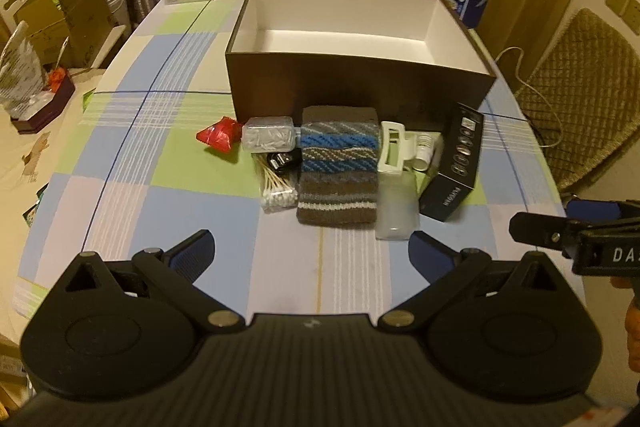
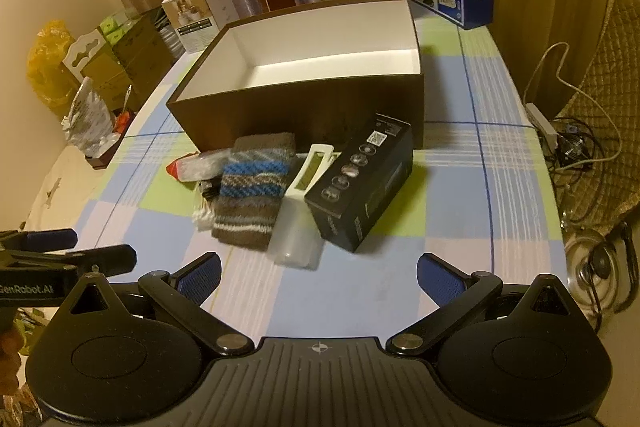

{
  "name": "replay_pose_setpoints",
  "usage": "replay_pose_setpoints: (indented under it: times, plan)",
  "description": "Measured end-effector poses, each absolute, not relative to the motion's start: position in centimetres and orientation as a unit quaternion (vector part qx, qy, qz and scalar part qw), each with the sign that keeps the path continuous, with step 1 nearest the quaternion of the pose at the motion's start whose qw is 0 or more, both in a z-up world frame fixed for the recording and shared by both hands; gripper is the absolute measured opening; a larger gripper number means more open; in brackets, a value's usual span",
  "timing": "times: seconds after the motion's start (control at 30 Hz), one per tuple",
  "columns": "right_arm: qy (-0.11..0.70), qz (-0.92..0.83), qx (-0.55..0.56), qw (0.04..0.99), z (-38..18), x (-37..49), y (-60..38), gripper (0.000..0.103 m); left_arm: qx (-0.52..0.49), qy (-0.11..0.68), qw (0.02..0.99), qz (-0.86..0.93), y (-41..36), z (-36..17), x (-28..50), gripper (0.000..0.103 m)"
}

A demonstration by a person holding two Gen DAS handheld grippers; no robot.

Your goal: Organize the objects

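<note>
Lying in a row just in front of the brown box (image 1: 360,83), the task's things are seen on the checked surface (image 1: 180,187). Left of the box's near left corner, a red packet (image 1: 218,135) is found. Next to it, against the box's front wall, a clear case of small white pieces (image 1: 269,137) is set, and in front of that case a small black object (image 1: 282,159) and a bundle of cotton swabs (image 1: 278,187) are laid. In front of the middle of the box, a striped knitted pouch (image 1: 338,167) is spread flat, touching the front wall with its far end. Right of the pouch, still before the box, a white clip (image 1: 394,147) is placed, with a frosted plastic bottle (image 1: 396,209) lying just nearer than it and a small white cylinder (image 1: 425,151) beside it. In front of the box's near right corner, a black carton (image 1: 454,169) is leaned at a tilt. The box itself is open, and only its white inside is shown.

The left gripper (image 1: 310,251) is held above the surface, nearer than the row and apart from it, its jaws spread wide with nothing between them. The right gripper (image 2: 318,271) is likewise held short of the bottle and the carton, its jaws spread and empty.
</note>
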State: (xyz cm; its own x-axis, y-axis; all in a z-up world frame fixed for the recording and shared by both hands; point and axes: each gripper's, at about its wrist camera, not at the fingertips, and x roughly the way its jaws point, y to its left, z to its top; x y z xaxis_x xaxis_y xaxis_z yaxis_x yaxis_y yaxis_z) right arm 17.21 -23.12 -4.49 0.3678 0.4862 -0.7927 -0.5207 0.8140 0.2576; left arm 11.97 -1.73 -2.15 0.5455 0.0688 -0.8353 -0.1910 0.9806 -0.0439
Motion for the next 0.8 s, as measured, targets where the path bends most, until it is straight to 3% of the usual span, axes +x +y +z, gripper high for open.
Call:
replay_pose_setpoints:
  times: [0.37, 0.5, 0.8]
  plan:
    - [0.474, 0.316, -0.018, 0.822, -6.5, 20.4, -21.5, 0.100, -0.079, 0.485, 0.863, 0.113, 0.2, -3.9, 13.5, 0.102]
    - [0.473, 0.299, -0.012, 0.829, -7.2, 21.5, -20.3, 0.086, -0.076, 0.491, 0.861, 0.108, 1.5, -4.6, 14.4, 0.102]
    - [0.480, 0.238, -0.009, 0.844, -9.8, 24.3, -16.6, 0.072, -0.055, 0.500, 0.861, 0.073, 4.1, -5.5, 17.2, 0.101]
